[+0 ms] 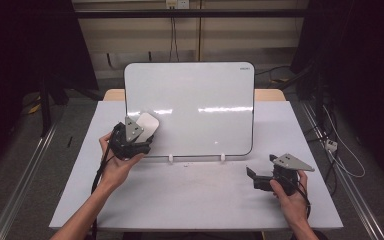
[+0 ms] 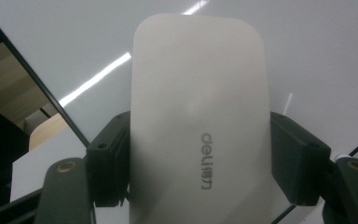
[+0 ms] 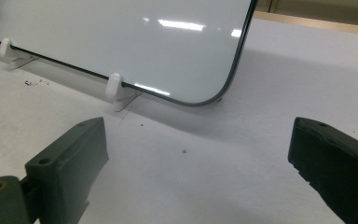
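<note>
High view: left tool [image 1: 141,134] clamps the eraser [image 1: 147,125] against the whiteboard [image 1: 200,100]; press flat, wipe evenly. Right tool [image 1: 254,179] gapes wide, holding nothing.

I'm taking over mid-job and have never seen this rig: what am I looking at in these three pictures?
No robot arm here: a person holds a two-jaw hand tool in each hand. The high view looks down on a white table. A whiteboard stands propped on it in small white clips. The other two pictures come from cameras riding on each tool, looking along its black jaws. The left gripper is shut on a white eraser, branded deli, held up at the board's left side. The right gripper is open, with nothing between its jaws, low over the table near the board's right corner.
</note>
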`<state>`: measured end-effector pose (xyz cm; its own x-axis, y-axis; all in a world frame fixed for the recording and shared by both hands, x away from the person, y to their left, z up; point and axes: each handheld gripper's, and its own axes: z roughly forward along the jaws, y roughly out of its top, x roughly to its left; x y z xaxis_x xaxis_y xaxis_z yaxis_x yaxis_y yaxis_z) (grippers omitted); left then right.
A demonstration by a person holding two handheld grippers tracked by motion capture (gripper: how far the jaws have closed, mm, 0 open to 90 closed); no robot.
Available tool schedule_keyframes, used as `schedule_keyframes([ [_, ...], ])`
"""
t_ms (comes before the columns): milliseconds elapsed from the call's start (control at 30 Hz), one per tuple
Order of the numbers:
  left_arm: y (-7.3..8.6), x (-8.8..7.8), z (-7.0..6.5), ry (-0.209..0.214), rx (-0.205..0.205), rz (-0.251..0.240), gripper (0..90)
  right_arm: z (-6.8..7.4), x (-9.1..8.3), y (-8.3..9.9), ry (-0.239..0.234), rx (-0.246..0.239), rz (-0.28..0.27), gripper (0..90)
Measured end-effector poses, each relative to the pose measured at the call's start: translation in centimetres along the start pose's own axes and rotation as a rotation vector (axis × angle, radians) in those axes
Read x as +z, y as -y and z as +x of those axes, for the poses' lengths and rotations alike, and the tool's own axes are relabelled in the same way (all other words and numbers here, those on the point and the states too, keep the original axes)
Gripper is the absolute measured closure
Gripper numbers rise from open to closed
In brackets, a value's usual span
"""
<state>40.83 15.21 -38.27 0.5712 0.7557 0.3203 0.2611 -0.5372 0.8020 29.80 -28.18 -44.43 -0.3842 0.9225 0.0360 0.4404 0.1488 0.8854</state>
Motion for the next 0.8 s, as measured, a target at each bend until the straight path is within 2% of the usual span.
schedule_keyframes([
  [100,-0.1,0.3,-0.3,0.001,0.02,-0.004,30.5,0.0,0.0,0.0,0.002,0.004,0.003,4.5],
  [200,0.0,0.8,-0.6,0.004,0.03,0.016,30.5,0.0,0.0,0.0,-0.001,0.0,0.0,4.5],
  [367,0.2,1.4,-0.9,-0.012,0.05,0.032,30.2,-0.1,-0.1,0.0,0.0,0.002,-0.004,4.5],
  [500,0.2,1.4,-1.0,-0.013,0.045,0.032,30.2,-0.2,-0.1,0.0,0.002,0.002,-0.005,4.4],
  [633,0.2,1.3,-0.9,-0.001,0.017,0.026,29.5,-0.1,-0.2,0.0,0.0,0.003,-0.004,4.5],
  [733,0.1,1.2,-0.7,0.018,0.006,0.032,19.7,-0.1,-0.1,0.0,0.0,0.0,-0.006,4.5],
  [767,0.1,1.1,-0.8,0.015,0.008,0.029,19.7,-0.1,-0.1,0.0,0.0,0.0,-0.006,4.5],
  [800,0.1,0.9,-0.7,0.028,-0.006,0.031,15.0,-0.1,-0.2,0.0,0.0,0.002,-0.005,4.5],
])
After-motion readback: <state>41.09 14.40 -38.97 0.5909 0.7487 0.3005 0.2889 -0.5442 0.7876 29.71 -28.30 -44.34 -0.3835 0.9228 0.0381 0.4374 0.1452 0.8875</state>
